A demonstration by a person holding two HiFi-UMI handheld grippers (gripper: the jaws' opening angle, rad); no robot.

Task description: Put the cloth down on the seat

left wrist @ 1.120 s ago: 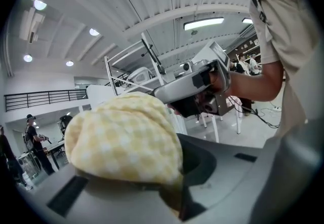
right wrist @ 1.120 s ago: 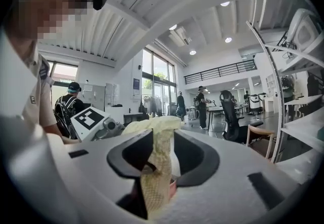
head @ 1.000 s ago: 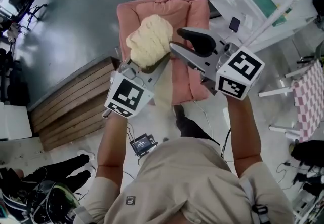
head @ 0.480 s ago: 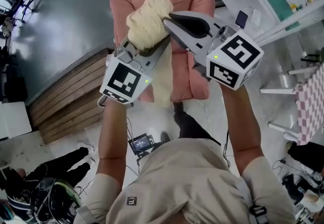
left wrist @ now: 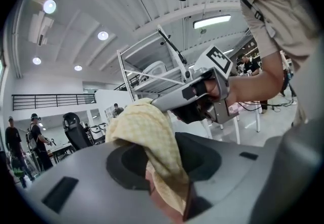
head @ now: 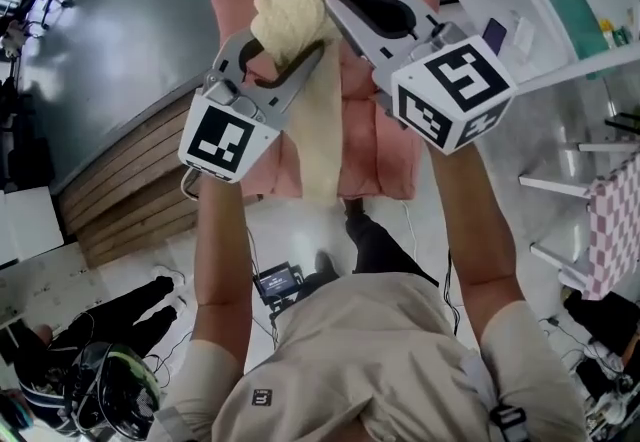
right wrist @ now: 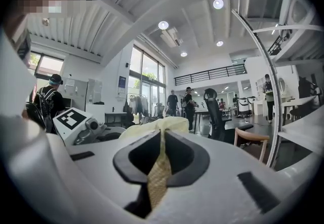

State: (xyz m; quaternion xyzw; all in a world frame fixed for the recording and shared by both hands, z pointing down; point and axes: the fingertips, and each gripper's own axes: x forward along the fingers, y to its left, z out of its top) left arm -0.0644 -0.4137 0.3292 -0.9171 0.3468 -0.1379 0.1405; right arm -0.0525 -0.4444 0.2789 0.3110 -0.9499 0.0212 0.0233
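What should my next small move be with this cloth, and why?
Probably lower both grippers together toward the pink seat cushion, keeping grip. The left gripper is clamped on the pale yellow cloth; the right gripper has just been closing, with a fold pinched between its jaws. The cloth hangs bunched over the cushion, not yet laid on it.
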